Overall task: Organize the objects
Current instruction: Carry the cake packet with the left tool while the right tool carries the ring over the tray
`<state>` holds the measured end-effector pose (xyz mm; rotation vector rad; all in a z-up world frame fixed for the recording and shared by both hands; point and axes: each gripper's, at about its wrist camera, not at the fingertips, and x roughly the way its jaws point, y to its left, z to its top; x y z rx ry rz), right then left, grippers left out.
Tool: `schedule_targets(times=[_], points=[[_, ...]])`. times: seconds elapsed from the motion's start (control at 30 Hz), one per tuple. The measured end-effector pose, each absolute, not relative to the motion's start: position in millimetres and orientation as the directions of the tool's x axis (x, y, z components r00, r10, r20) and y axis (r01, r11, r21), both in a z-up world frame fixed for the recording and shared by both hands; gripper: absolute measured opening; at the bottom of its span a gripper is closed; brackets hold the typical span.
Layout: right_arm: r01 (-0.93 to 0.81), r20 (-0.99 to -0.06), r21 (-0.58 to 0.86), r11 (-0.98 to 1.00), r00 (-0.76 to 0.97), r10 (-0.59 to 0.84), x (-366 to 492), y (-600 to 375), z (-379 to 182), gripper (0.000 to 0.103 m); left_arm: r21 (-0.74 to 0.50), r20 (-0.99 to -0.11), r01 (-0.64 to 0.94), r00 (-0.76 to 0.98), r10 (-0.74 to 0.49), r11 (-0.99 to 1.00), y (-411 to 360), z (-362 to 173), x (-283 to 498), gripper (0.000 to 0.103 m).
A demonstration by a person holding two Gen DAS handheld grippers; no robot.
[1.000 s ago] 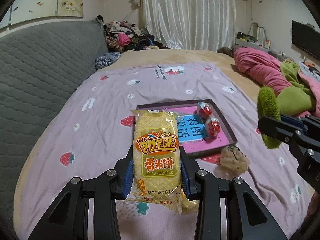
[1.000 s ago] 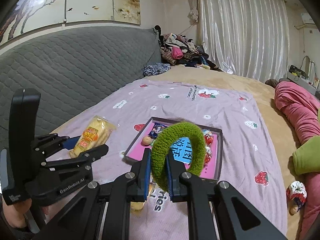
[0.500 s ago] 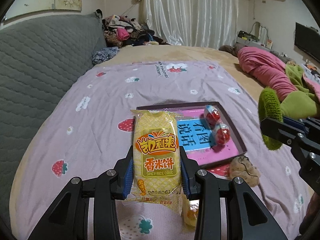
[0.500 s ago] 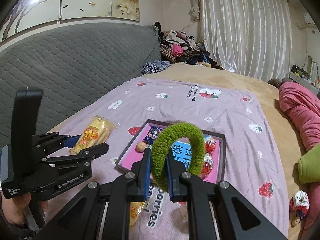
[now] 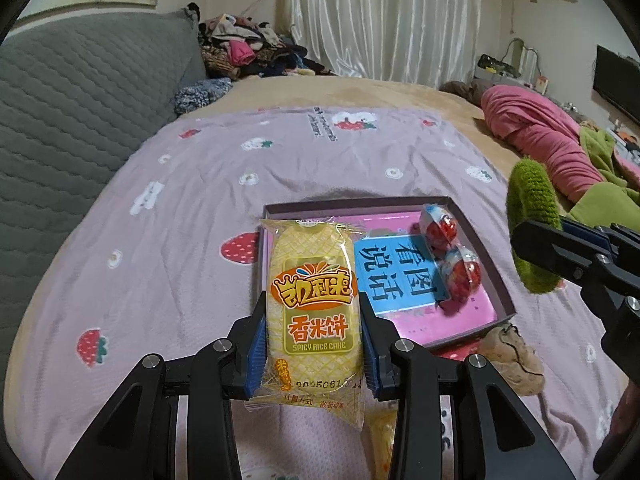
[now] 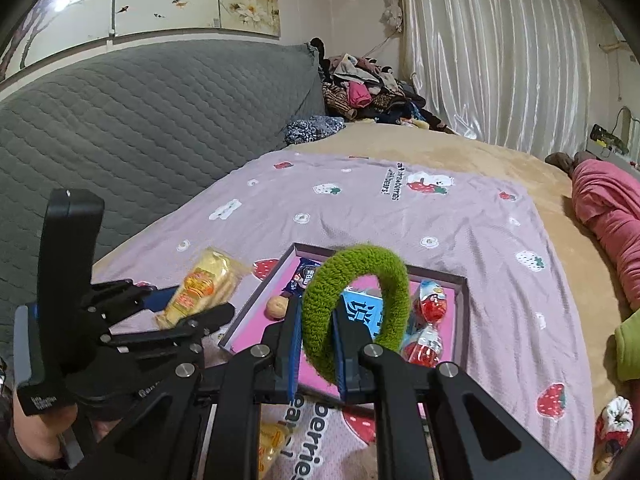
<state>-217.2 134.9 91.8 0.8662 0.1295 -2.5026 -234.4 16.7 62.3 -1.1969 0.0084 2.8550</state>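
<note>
My left gripper is shut on a yellow rice cake packet and holds it above the near left edge of a shallow pink-lined box. The box holds a blue card and two red-and-white egg toys. My right gripper is shut on a fuzzy green ring, held over the same box, which also holds a walnut and a small dark packet. The packet and the ring each show in the other view.
A lilac strawberry-print blanket covers the bed. A walnut lies just outside the box's near right corner. A second yellow packet lies under my grippers. A grey quilted headboard is left, pink and green bedding right.
Both grippers have moved forward and closer to the box, still holding the packet and the ring. The box now sits nearer and larger in both views.
</note>
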Motion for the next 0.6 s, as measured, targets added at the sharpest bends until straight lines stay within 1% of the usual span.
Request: schedule_targets(times=[0.27,0.6], points=[[0.465,-0.628,0.081,-0.882,-0.663,-0.407,-244.4,128.9,56.5,0.014,-0.047,-0.740,-0.058,-0.668,0.074,-0.997,21.4,19.7,-262.7,0.040],[0.458,-0.643,0.074,-0.886,-0.657,-0.393,-268.2,119.6,17.0,0.014,-0.053,-0.747,-0.044,-0.662,0.069,-0.998,22.4,-18.0,-277.2,0.040]])
